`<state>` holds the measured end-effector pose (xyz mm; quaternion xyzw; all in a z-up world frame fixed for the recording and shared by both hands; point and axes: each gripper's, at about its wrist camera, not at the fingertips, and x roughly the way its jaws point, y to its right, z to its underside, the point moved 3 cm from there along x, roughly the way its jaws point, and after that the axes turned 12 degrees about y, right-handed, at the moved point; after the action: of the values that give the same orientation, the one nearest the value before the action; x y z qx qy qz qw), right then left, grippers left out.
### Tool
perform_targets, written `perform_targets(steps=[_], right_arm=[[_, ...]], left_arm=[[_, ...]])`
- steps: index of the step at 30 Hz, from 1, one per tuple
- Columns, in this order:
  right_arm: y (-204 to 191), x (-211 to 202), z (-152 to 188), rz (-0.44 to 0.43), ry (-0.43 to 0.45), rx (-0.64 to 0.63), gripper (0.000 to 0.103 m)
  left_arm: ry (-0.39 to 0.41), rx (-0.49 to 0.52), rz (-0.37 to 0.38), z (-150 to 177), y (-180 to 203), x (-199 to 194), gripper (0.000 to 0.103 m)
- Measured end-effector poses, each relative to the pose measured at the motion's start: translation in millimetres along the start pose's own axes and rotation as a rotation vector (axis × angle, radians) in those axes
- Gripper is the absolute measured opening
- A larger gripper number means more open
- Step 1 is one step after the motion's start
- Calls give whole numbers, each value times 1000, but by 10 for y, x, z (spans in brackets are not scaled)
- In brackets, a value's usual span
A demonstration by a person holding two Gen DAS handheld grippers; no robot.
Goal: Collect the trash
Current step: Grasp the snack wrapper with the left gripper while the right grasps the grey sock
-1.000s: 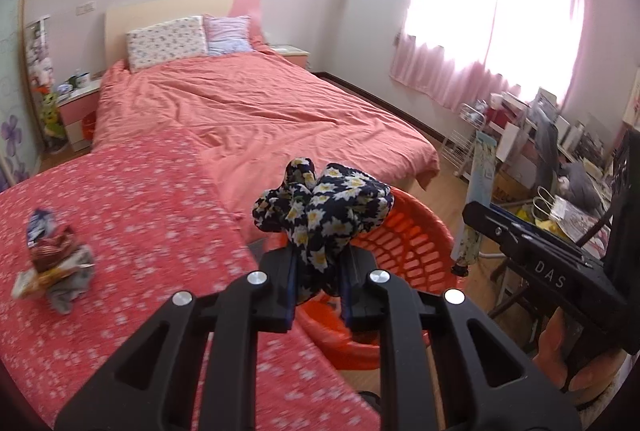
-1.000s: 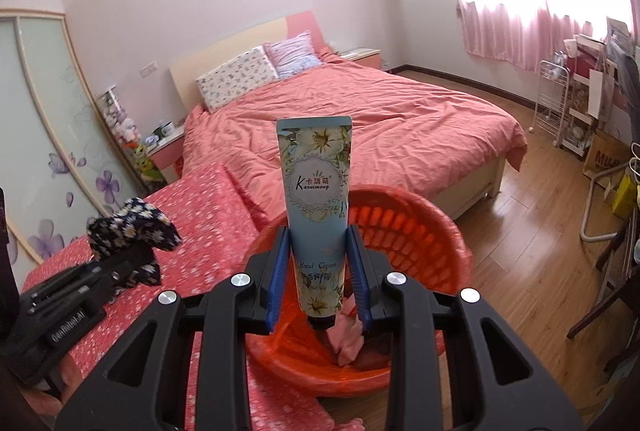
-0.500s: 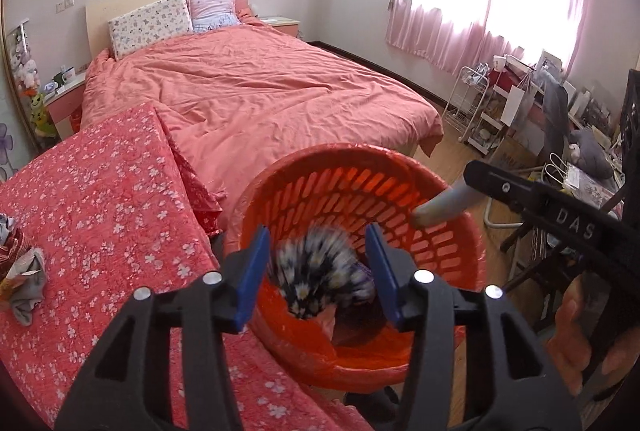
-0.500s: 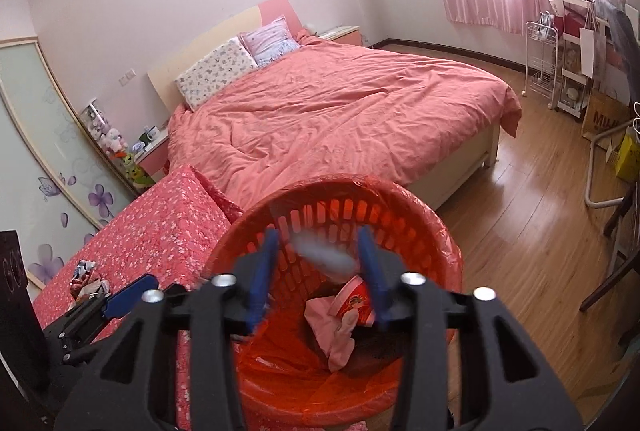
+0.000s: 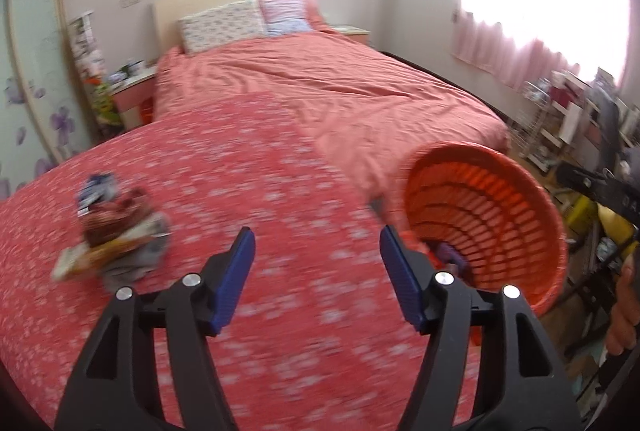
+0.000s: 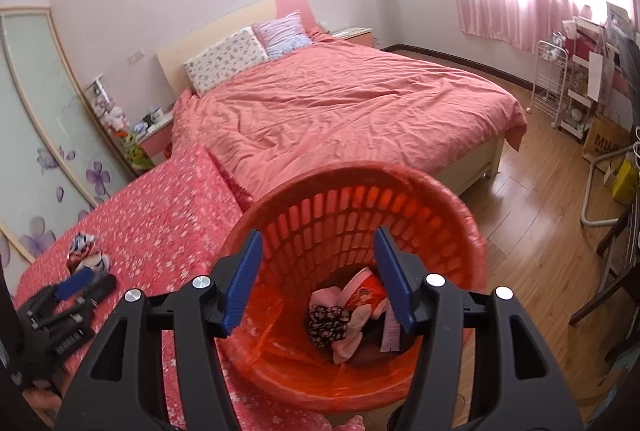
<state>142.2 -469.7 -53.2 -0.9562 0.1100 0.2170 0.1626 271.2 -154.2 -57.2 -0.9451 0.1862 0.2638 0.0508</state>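
An orange slatted basket [image 6: 360, 199] stands by the red flowered tabletop [image 6: 168, 215]. Inside lie a dark flowered cloth [image 6: 326, 325], pink cloth and a red cup. My right gripper [image 6: 318, 271] is open and empty just above the basket's mouth. My left gripper [image 5: 316, 263] is open and empty over the tabletop [image 5: 240, 191], with the basket [image 5: 488, 215] at its right. A pile of crumpled wrappers [image 5: 116, 235] lies on the tabletop to the left of it; the pile also shows in the right wrist view [image 6: 86, 255], beside the left gripper [image 6: 76, 287].
A bed with a pink cover [image 6: 352, 111] lies behind the table. A nightstand [image 5: 132, 99] stands at the bed's left. Wire racks and boxes [image 6: 580, 91] crowd the right wall on the wood floor [image 6: 532, 231]. The right gripper's body [image 5: 600, 187] reaches in at the right.
Both grippers opened and dropped their loads into the basket: the flowered cloth from the left, the tube from the right. My left gripper then swung left toward the wrappers.
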Motion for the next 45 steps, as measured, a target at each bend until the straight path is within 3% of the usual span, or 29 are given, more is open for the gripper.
perform_targets(steps=[15, 20, 24, 28, 32, 35, 41, 43, 45], right_arm=[[-1049, 140, 510, -85, -91, -227, 58], [-1338, 194, 629, -111, -117, -275, 58], [-1518, 230, 706, -129, -137, -306, 58], [-1664, 229, 788, -154, -151, -338, 58], [-1820, 253, 860, -172, -165, -359, 58], [-1968, 252, 898, -193, -168, -375, 58], [-2279, 229, 950, -240, -166, -411, 58], [-2375, 234, 983, -254, -168, -423, 58], [-2486, 241, 1028, -269, -171, -436, 58]], left_arm=[[-5, -235, -319, 208, -1938, -319, 68], [-36, -268, -319, 168, -2114, -138, 76], [-107, -244, -332, 264, -2189, 46, 75], [-131, -260, -303, 485, -2320, -9, 56], [-124, -263, -283, 596, -2478, -93, 19], [-126, -224, -329, 632, -2581, -155, 15], [-164, -245, -489, 773, -2965, -387, 16], [-171, -295, -487, 826, -3076, -529, 21], [-158, -331, -453, 863, -3128, -674, 38]])
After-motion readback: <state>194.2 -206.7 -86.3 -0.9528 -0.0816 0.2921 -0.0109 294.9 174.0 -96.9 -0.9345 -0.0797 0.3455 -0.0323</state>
